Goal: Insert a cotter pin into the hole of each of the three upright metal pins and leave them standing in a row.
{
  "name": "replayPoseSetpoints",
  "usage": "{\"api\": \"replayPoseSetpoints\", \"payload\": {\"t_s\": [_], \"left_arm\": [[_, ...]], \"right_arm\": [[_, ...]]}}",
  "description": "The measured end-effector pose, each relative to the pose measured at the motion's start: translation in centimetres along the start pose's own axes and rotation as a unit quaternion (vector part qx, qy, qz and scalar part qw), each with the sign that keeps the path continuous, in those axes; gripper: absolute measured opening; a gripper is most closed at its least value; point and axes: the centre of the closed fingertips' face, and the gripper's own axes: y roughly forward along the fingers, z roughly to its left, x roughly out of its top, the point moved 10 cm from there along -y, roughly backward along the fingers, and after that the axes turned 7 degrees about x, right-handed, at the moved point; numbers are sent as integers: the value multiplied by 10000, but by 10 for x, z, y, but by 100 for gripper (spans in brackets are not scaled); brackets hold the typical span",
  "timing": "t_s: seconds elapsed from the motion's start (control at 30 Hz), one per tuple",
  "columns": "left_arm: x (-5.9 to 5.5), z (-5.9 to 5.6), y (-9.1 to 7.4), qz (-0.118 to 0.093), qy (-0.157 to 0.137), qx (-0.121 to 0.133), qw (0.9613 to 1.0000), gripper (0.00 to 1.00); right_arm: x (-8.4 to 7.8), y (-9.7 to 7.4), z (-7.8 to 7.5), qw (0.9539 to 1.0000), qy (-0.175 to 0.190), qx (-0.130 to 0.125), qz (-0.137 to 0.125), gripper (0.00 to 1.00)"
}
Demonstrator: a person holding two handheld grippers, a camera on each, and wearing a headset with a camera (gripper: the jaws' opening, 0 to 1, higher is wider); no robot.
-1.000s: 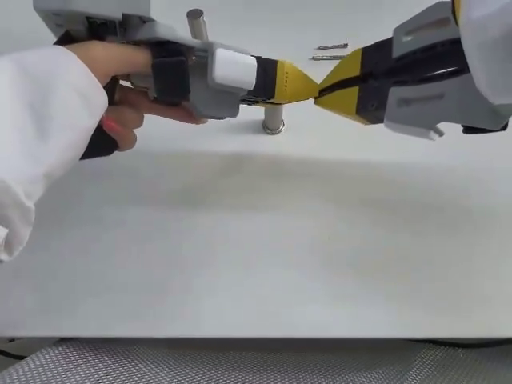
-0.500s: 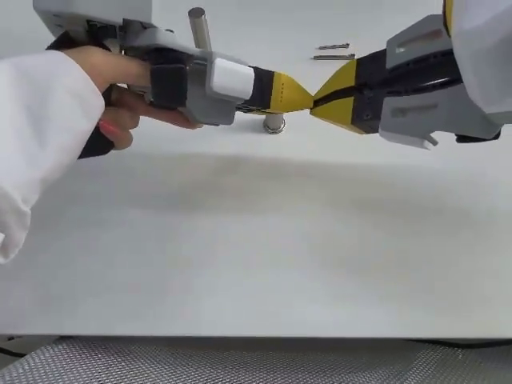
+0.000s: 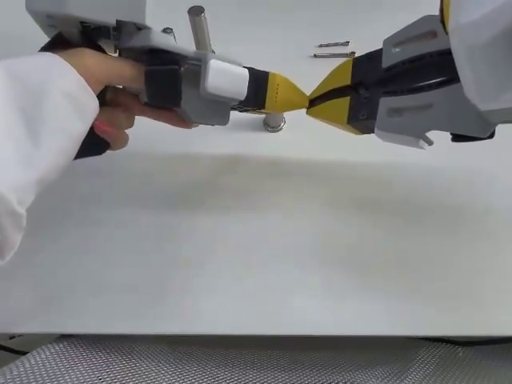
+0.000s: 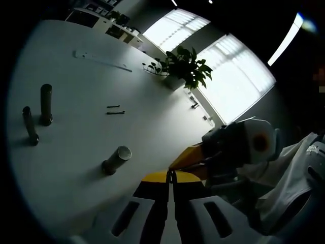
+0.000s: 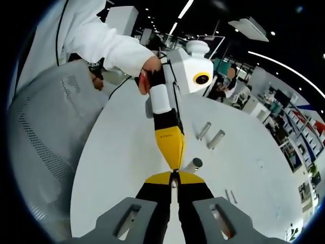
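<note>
Above the white table [image 3: 256,240], the left gripper [image 3: 298,94] and right gripper [image 3: 320,96] meet tip to tip, yellow points touching or almost so. Both have their jaws pressed together. In the right gripper view a small pale speck sits at that gripper's tips, but I cannot tell whether it is a cotter pin. A hand [image 3: 120,88] in a white sleeve [image 3: 40,136] grips the left gripper's handle.

Just behind the meeting tips the near pin [image 3: 274,122] stands on the table, its base showing below the left gripper's yellow jaw.

Farther back, to the left, the tall pin [image 3: 198,28] stands upright, and the thin pin [image 4: 29,125] stands beside it.

Farthest, toward the right, two cotter pins [image 3: 334,55] lie flat on the table, side by side and apart from all three pins.
</note>
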Motion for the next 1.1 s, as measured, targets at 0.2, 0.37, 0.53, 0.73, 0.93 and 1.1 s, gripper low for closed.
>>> {"api": "replayPoseSetpoints", "payload": {"t_s": [0.2,0.37,0.53,0.73,0.93,1.1], "left_arm": [[0,-1,-1,-82,72,-87,9999,0],[1,-4,-2,-141,322,-195,9992,0],[1,-8,-5,-197,741,-330,9965,0],[0,-10,-10,-272,1335,-438,9897,0],[-5,-15,-10,-309,1760,-550,9824,0],[-7,-16,-9,-393,2251,-576,9718,0]], "right_arm": [[-3,-1,2,10000,30,-44,82,5],[0,-2,3,9996,278,27,-62,8],[-6,-3,2,9881,1264,395,-777,10],[-18,-9,-2,9678,2024,806,-1259,12],[-22,-7,0,9630,2155,938,-1322,8],[-25,-4,5,9616,2183,1099,-1251,4]]}}
